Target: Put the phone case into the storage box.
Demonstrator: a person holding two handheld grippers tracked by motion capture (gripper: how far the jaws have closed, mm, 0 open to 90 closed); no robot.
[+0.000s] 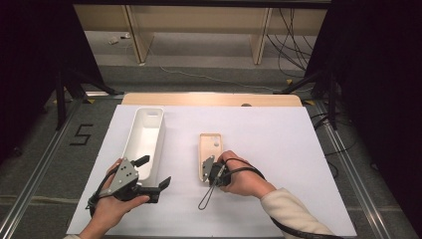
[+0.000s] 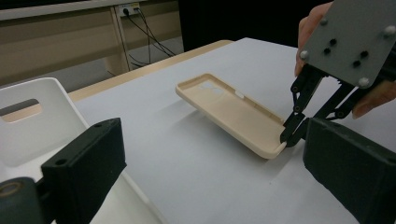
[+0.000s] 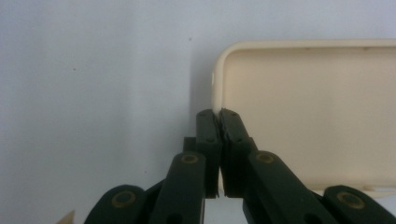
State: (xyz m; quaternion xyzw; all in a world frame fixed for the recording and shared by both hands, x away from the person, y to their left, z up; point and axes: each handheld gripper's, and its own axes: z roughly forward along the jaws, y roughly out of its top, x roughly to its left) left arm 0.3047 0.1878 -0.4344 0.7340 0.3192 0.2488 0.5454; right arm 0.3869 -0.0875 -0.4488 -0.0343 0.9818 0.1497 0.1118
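Observation:
A beige phone case [image 1: 210,144] lies hollow side up in the middle of the white table cover. My right gripper [image 1: 205,165] is shut on the rim at the case's near end. In the right gripper view the two jaws [image 3: 217,114] press together on the thin edge of the case [image 3: 317,107]. In the left gripper view the case [image 2: 229,107] looks slightly tilted with a shadow under it, pinched by the right gripper [image 2: 285,137]. My left gripper [image 1: 153,172] is open and holds nothing, beside the near end of a white bin [image 1: 133,133].
The long white bin [image 2: 37,121] stands left of the case, its inside bare. The white cover [image 1: 278,149] spreads to the right. A wooden table edge [image 1: 211,99] runs along the far side. Stand legs and cables are on the floor beyond.

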